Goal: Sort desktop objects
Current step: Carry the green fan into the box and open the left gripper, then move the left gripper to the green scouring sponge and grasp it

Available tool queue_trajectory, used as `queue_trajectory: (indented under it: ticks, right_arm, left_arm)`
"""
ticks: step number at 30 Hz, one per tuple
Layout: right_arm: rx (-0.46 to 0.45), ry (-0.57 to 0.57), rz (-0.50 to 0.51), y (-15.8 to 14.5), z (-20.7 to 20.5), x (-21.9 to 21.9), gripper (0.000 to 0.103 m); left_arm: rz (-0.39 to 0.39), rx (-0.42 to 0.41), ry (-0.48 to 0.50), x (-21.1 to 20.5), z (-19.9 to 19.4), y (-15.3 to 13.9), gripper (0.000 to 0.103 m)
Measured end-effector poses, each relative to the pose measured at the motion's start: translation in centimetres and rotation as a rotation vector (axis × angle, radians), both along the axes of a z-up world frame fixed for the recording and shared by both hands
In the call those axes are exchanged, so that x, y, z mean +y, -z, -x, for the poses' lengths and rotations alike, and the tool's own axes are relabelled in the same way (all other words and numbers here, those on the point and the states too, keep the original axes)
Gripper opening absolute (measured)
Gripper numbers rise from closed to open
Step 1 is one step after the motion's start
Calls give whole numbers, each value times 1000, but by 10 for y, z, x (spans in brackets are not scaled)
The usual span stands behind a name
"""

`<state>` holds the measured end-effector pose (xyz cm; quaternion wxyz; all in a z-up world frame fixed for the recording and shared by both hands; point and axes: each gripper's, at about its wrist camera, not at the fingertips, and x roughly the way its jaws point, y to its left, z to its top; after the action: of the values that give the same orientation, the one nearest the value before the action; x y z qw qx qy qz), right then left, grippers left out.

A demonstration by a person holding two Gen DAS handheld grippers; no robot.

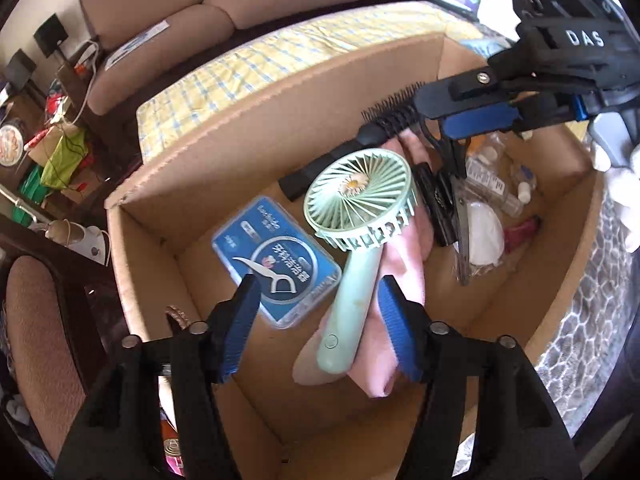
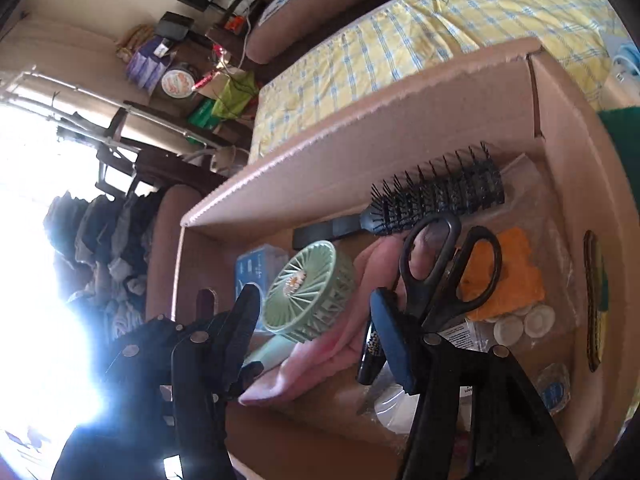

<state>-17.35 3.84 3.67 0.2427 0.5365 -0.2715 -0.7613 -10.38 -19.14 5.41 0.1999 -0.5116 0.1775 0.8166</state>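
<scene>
Left wrist view: left gripper (image 1: 316,296) hangs over the open box (image 1: 280,120), fingers (image 1: 240,328) spread, gripping nothing. The fan (image 1: 356,216) lies loose in the box between the two fingers, neither pad touching it; its handle points toward the camera and its head toward the box's far wall. It rests on a pink cloth (image 1: 404,280). A blue floss case (image 1: 276,256) lies just left of the fan on the box floor. A black brush (image 1: 384,128) lies beyond the fan head, along the far wall. Right of the fan: scissors (image 1: 460,208), a white cup-shaped piece (image 1: 484,236), small clear bottles (image 1: 492,184).

Right gripper (image 1: 468,108) reaches into the box from the upper right, above the brush end; fingers apart, nothing between them. A white-gloved hand (image 1: 620,184) holds it at the right edge.

Right wrist view: right gripper (image 2: 316,320) also over the box (image 2: 400,128), fingers (image 2: 240,328) released, empty. The fan (image 2: 308,292) and cloth (image 2: 332,340) show between them, lower down in the box. Scissors (image 2: 448,268) sit just past the right finger, loops up. Brush (image 2: 436,200) by the far wall; orange sponge (image 2: 508,276) to the scissors' right, white caps (image 2: 524,324) below it.

Behind the box, a yellow checked bed (image 2: 420,36).
</scene>
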Motion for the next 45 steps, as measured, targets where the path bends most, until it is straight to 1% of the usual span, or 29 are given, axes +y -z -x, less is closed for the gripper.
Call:
queue_trajectory:
  ticks: [1, 2, 3, 5, 6, 7, 8, 10, 11, 13, 15, 17, 21, 24, 26, 28, 32, 37, 40, 43, 45]
  right_arm:
    - [14, 3, 1, -6, -3, 3, 64]
    - [28, 9, -4, -12, -5, 5, 67]
    - [44, 11, -10, -18, -9, 8, 72]
    - [80, 7, -17, -28, -16, 11, 81]
    - [89, 6, -20, -33, -20, 10, 89]
    - [91, 3, -17, -36, -24, 10, 92]
    - [89, -1, -12, -39, -28, 9, 92]
    - [96, -14, -5, -44, -37, 5, 93]
    - [104, -21, -12, -47, -42, 5, 95]
    - [129, -29, -36, -53, -53, 9, 103]
    - [157, -30, -63, -59, -64, 13, 103]
    - [193, -33, -104, -63, -75, 17, 103]
    - [270, -36, -242, -71, -94, 27, 103]
    - [329, -38, -367, -75, -106, 33, 103]
    - [356, -45, -414, -76, -114, 38, 103]
    - [368, -41, -433, -77, -121, 43, 103]
    - [386, -39, -438, -82, -133, 52, 103]
    - [412, -27, -446, -87, -145, 69, 103]
    - [419, -5, -466, -87, -148, 93, 103]
    - [390, 44, -511, -80, -146, 128, 103]
    - [371, 79, -510, -74, -146, 154, 103]
  left_arm:
    - [-18, 16, -15, -3, -3, -8, 76]
    - [-35, 28, -27, -6, -5, -15, 85]
    - [-52, 36, -35, -6, -9, -21, 92]
    - [-71, 50, -37, -5, -17, -32, 95]
    - [-71, 61, -33, -2, -23, -36, 95]
    - [-67, 76, -34, 2, -26, -40, 95]
    - [-63, 91, -38, 4, -26, -43, 95]
    - [-69, 106, -47, 11, -36, -48, 97]
    - [-73, 110, -49, 15, -43, -51, 100]
    - [-72, 120, -47, 23, -54, -56, 101]
    - [-75, 146, -51, 25, -60, -61, 101]
    - [-99, 163, -62, 28, -67, -69, 103]
    - [-137, 211, -93, 32, -81, -88, 103]
    - [-179, 234, -126, 32, -89, -100, 103]
    - [-208, 246, -147, 33, -93, -107, 103]
    - [-222, 257, -161, 36, -97, -111, 103]
    - [-232, 271, -178, 48, -104, -116, 103]
    - [-274, 268, -185, 70, -109, -116, 103]
    - [-320, 232, -138, 94, -108, -110, 103]
    - [-316, 209, -105, 125, -105, -99, 103]
    - [-307, 199, -72, 148, -101, -93, 103]
